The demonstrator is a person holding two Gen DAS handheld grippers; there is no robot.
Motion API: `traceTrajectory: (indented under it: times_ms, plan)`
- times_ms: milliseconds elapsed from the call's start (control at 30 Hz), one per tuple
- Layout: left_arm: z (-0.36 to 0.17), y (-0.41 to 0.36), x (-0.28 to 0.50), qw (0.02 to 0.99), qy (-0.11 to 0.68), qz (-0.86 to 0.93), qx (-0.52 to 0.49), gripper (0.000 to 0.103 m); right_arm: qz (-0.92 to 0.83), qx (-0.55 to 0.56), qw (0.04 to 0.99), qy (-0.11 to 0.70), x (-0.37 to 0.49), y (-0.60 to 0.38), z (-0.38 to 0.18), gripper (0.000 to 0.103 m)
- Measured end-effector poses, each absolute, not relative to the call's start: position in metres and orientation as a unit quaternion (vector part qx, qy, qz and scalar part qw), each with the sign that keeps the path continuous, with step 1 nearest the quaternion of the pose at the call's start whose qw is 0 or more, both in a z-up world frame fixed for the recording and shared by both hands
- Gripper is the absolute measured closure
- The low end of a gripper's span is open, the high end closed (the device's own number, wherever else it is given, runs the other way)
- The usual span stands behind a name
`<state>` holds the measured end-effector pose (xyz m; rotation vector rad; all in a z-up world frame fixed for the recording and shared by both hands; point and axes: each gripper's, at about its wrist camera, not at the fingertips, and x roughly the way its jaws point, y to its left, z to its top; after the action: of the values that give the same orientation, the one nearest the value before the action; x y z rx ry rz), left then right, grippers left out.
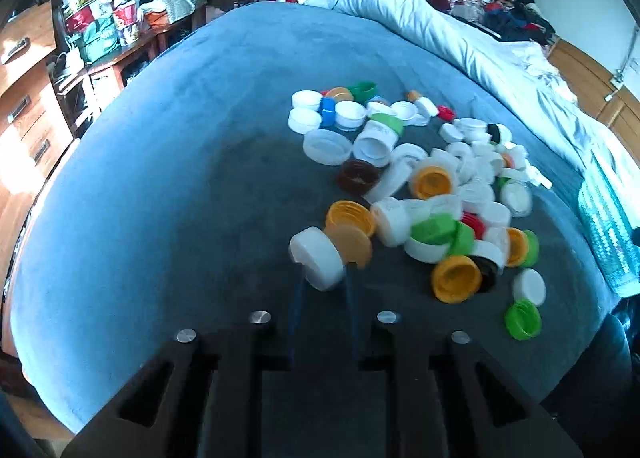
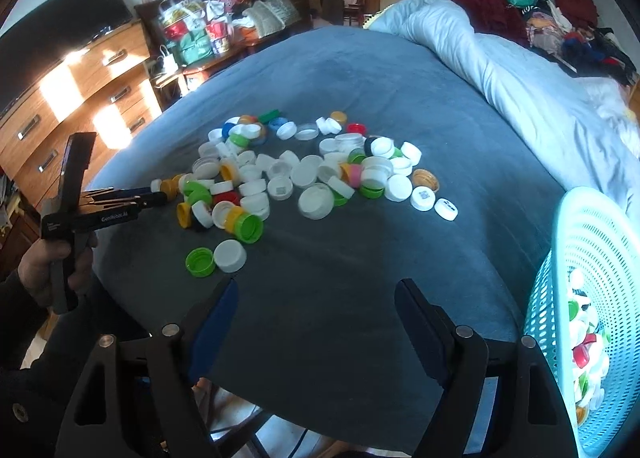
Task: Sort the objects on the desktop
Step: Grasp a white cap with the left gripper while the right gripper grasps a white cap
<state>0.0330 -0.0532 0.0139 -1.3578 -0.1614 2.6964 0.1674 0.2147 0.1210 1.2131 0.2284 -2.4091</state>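
Observation:
A heap of bottle caps (image 1: 432,178) (image 2: 304,174), white, orange, green, red and black, lies on a blue-grey blanket (image 1: 180,178) (image 2: 360,258). My left gripper (image 1: 324,274) is shut on the lower edge of a tilted white cap (image 1: 316,258) at the near left edge of the heap, beside an orange cap (image 1: 352,218). The right wrist view shows that left gripper (image 2: 162,196) from the side, fingers together. My right gripper (image 2: 320,294) stands open over bare blanket, nothing between its fingers. A green cap (image 2: 200,262) and a white cap (image 2: 230,256) lie just ahead of its left finger.
A light turquoise mesh basket (image 2: 592,258) (image 1: 608,226) holding several caps stands at the right edge. A folded pale quilt (image 2: 500,70) lies along the far right. A wooden dresser (image 2: 80,98) and piled bags stand to the left. A person's hand (image 2: 52,262) grips the left tool.

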Motion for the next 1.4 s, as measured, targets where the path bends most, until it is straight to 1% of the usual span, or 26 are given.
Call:
traceTrajectory:
  times_ms: [67,200,267,333,400,700,767,833,867,1033,1067,1100,1133,1200,1233,1267,1300,1333,1400]
  plan:
    - [0.020,-0.055,0.040,0.057,-0.055,0.894,-0.442,0.090,-0.867,0.440,0.221,0.079,0.166,0.211,0.119,0.024]
    - [0.032,-0.073,0.053,0.050,-0.096,0.896,-0.430,0.090,-0.861,0.439,0.247,0.075,0.160,0.198,0.107,0.024]
    - [0.028,-0.079,0.054,0.045,-0.104,0.893,-0.436,0.090,-0.850,0.448,0.264,0.081,0.156,0.187,0.092,0.028]
    - [0.024,-0.081,0.053,0.043,-0.107,0.890,-0.441,0.090,-0.837,0.460,0.280,0.097,0.149,0.172,0.072,0.039]
    - [0.021,-0.081,0.053,0.044,-0.114,0.888,-0.443,0.090,-0.833,0.462,0.287,0.105,0.144,0.161,0.062,0.042]
    - [0.011,-0.084,0.049,0.047,-0.125,0.882,-0.452,0.089,-0.813,0.457,0.323,0.160,0.129,0.113,0.033,0.042]
    - [0.008,-0.085,0.049,0.046,-0.130,0.880,-0.454,0.089,-0.813,0.454,0.325,0.164,0.130,0.108,0.029,0.044]
    - [0.007,-0.087,0.051,0.044,-0.132,0.881,-0.453,0.089,-0.815,0.456,0.325,0.151,0.130,0.108,0.032,0.062]
    - [0.007,-0.088,0.051,0.045,-0.132,0.881,-0.453,0.089,-0.817,0.454,0.322,0.149,0.131,0.108,0.034,0.066]
    - [0.013,-0.096,0.054,0.038,-0.131,0.886,-0.443,0.089,-0.831,0.442,0.317,0.117,0.131,0.120,0.052,0.067]
    - [0.015,-0.097,0.056,0.033,-0.126,0.890,-0.438,0.086,-0.832,0.442,0.317,0.109,0.130,0.123,0.055,0.067]
    - [0.018,-0.100,0.058,0.026,-0.119,0.893,-0.432,0.080,-0.835,0.439,0.314,0.105,0.129,0.127,0.058,0.067]
    - [0.021,-0.101,0.060,0.014,-0.109,0.898,-0.427,0.078,-0.838,0.437,0.309,0.104,0.130,0.131,0.059,0.067]
    - [0.027,-0.103,0.062,0.008,-0.100,0.904,-0.416,0.069,-0.839,0.443,0.300,0.101,0.129,0.137,0.057,0.067]
    - [0.029,-0.104,0.062,0.010,-0.099,0.906,-0.411,0.067,-0.839,0.447,0.294,0.099,0.128,0.141,0.054,0.067]
    - [0.031,-0.104,0.062,0.011,-0.095,0.908,-0.407,0.060,-0.838,0.452,0.289,0.096,0.128,0.143,0.051,0.067]
    - [0.032,-0.101,0.061,0.007,-0.086,0.910,-0.405,0.051,-0.837,0.456,0.287,0.093,0.127,0.146,0.049,0.067]
    - [0.030,-0.099,0.059,0.005,-0.075,0.911,-0.406,0.048,-0.836,0.460,0.284,0.091,0.128,0.148,0.046,0.067]
    - [0.023,-0.091,0.053,0.011,-0.052,0.906,-0.419,0.047,-0.835,0.464,0.283,0.089,0.129,0.151,0.043,0.067]
